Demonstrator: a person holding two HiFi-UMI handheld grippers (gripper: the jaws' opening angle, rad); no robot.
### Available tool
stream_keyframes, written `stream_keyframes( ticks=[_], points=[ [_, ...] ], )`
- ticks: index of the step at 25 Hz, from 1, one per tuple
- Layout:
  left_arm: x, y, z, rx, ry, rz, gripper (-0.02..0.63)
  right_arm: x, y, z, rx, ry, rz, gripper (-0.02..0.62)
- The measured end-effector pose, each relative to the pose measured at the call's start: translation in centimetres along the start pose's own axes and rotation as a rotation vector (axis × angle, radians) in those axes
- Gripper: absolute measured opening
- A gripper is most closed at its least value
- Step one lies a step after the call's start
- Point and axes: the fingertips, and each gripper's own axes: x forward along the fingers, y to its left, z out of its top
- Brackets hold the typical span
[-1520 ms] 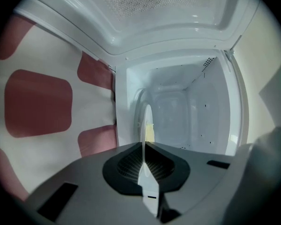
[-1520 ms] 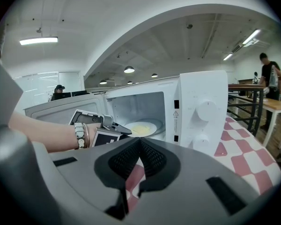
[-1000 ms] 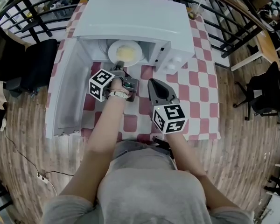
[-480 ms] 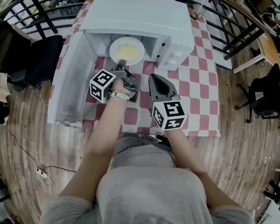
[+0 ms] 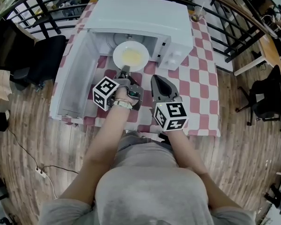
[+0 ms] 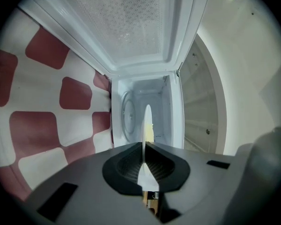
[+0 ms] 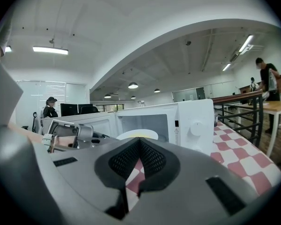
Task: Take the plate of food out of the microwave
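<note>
Left claw clamped on the near rim of the plate; plate level at the microwave mouth; right claw together, empty; we judge the plate stiff, slick, breakable; a single-rim hold may tip.

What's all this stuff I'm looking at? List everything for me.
microwave: one, white, on the table, door open leftward
plate of food: one, white with yellow food, at the microwave's mouth
table: one, red-and-white checked cloth, centre
cup: one, colour unclear, table's far right corner
chairs: two, black, either side of table
railing: one, black, behind the table
left gripper: one, grey, shut on the plate's rim
right gripper: one, grey, shut, empty, over the table
</note>
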Motion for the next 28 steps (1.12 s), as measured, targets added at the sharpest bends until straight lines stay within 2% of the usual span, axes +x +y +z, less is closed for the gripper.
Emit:
stream_keyframes(
  ticks=[20, 28],
  points=[
    [-3.2, -2.5, -2.0, 0.004, -0.024, -0.073, 0.014, -1.0, 0.0, 0.1, 0.012, -0.025, 0.002, 0.026],
    [-3.8, -2.7, -3.1, 0.042, 0.014, -0.064, 0.014, -1.1, 1.3, 0.0, -0.041, -0.015, 0.057, 0.026]
  ],
)
